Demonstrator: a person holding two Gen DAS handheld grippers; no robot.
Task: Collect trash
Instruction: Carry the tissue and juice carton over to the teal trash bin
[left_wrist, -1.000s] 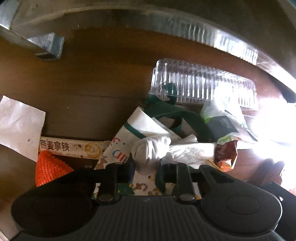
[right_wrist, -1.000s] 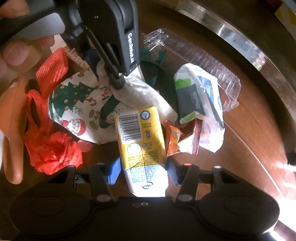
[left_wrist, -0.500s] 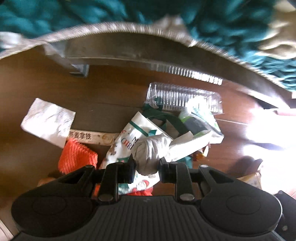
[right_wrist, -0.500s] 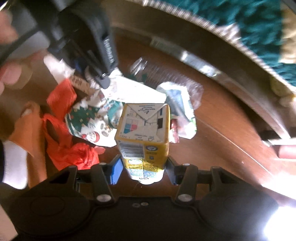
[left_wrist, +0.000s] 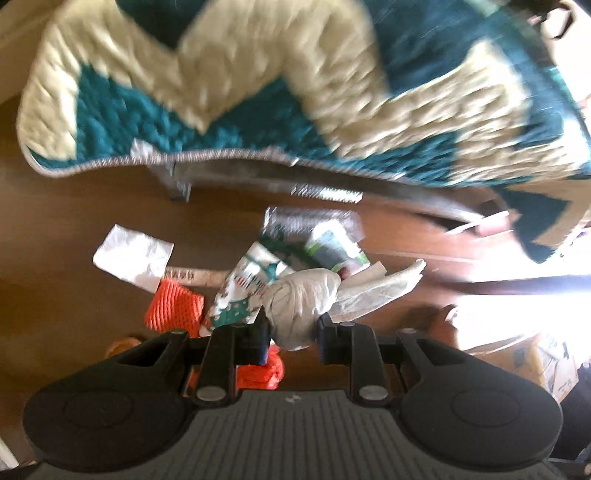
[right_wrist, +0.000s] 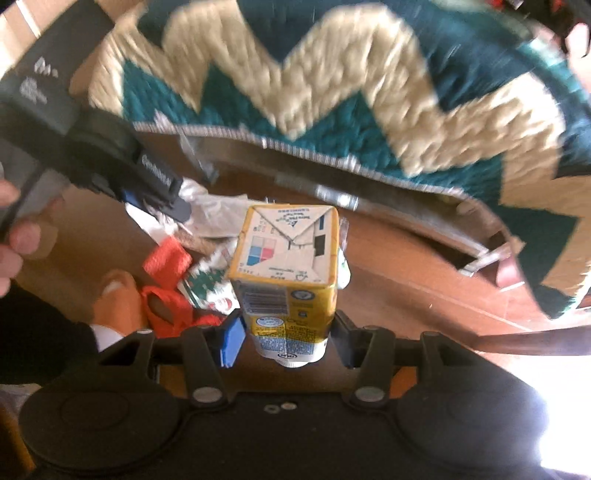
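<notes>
The trash is in two places: some is held up in the air and the rest lies in a heap on the brown floor (left_wrist: 74, 288), in the middle of both pictures, below a green and cream rug (left_wrist: 258, 92) that fills the top. The left gripper (left_wrist: 291, 334) has its fingers pinching a crumpled white paper wad (left_wrist: 301, 295), which sits right between them low in the middle of the frame, with a long loose tail sticking out to the right. The right gripper (right_wrist: 286, 338) has its fingers pinching a yellow drink carton (right_wrist: 286, 280) near its cap end, so most of the box sticks out past them toward the middle of the frame. I think the carton could slip or swing, because it is held only at one end and it looks smooth. The soft wad could squash and slide out, or its tail could catch on something. On the floor lie an orange net bag (left_wrist: 173, 306), a white paper sheet (left_wrist: 133, 256), a Christmas paper bag (left_wrist: 240, 291) and a clear plastic box (left_wrist: 310, 221), so there is more to pick up.
</notes>
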